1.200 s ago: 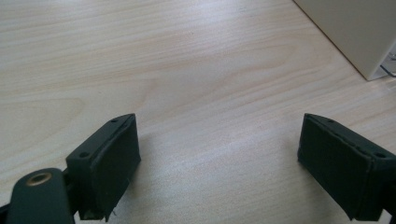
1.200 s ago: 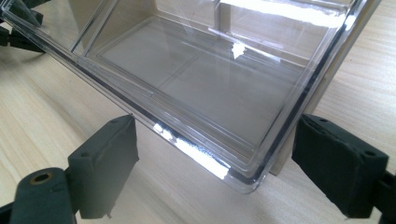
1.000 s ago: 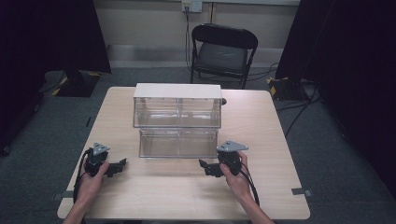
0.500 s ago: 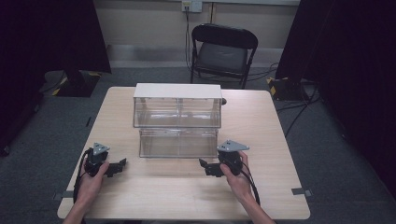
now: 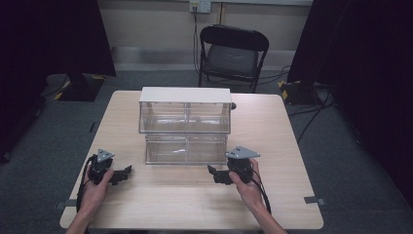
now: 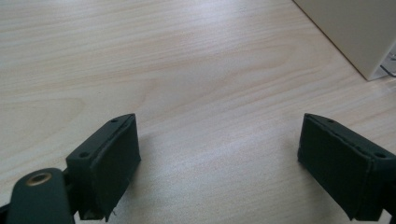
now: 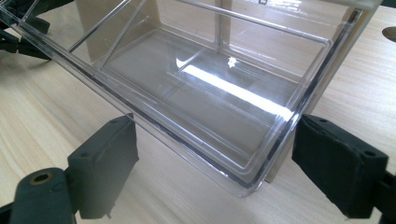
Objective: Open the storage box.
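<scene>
While both hands rest on the light wooden table [image 5: 292, 146], each holds a gripper with its jaws spread wide and nothing between them. Left gripper [image 5: 124, 173] sits near the table's front left corner, jaws pointing right toward the middle; its own view has bare wood grain between the two black pads [image 6: 109, 163], plus a corner of a beige panel [image 6: 355, 32] at upper right (probably the unit's side, can't confirm). Right gripper [image 5: 213, 171] is front centre-right, jaws pointing left, just beside the front right corner of the clear plastic drawer unit [image 5: 185, 124].

Drawer unit: two tiers, white top, transparent fronts, standing mid-table. Lower clear drawer [image 7: 196, 93] is pulled out toward the person, upper tier looks closed. In the right gripper view the open drawer's rim and corner lie just beyond the jaws, not touched by either pad; drawer looks empty, with glare streaks on its floor. Grey three-cornered plates top both grippers in the high view.

Beyond the table: a black folding chair [image 5: 233, 51] on grey carpet, dark curtains [image 5: 48, 34] either side, cables on the floor at right.
</scene>
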The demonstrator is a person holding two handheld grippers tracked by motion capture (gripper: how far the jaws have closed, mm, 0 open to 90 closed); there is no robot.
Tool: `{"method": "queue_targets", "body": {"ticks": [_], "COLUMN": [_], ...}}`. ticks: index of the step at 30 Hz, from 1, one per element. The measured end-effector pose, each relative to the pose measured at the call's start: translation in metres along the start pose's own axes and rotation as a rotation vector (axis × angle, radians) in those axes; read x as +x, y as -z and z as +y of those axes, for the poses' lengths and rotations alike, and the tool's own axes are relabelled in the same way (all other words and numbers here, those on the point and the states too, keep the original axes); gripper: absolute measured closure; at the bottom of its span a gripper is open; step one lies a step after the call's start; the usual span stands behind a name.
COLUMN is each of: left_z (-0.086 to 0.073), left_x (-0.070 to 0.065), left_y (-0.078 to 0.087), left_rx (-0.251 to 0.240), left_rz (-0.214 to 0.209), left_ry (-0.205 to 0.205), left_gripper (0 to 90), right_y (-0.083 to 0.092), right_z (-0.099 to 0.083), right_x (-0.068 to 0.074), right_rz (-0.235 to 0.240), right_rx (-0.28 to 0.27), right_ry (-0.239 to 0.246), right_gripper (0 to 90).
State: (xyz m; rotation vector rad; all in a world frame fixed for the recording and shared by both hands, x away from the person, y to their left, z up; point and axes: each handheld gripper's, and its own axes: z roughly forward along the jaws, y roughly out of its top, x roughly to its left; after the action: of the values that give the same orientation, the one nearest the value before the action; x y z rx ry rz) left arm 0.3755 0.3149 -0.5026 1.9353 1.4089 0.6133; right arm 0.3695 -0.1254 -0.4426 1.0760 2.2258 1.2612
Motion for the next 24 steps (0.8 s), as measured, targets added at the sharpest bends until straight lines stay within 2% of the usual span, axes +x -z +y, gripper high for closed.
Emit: {"method": "queue_targets", "body": {"ticks": [24], "left_z": [0.0], "left_x": [0.0], "left_y": [0.0], "left_rx": [0.0], "left_rz": [0.0], "left_ry": [0.0], "left_gripper": [12.4], "right_y": [0.0045], "right_z": [0.0008], "right_x": [-0.0041], "right_rz": [0.02], "right_rx": [-0.022], "right_ry": [-0.007], "right_gripper": [13.8]}}
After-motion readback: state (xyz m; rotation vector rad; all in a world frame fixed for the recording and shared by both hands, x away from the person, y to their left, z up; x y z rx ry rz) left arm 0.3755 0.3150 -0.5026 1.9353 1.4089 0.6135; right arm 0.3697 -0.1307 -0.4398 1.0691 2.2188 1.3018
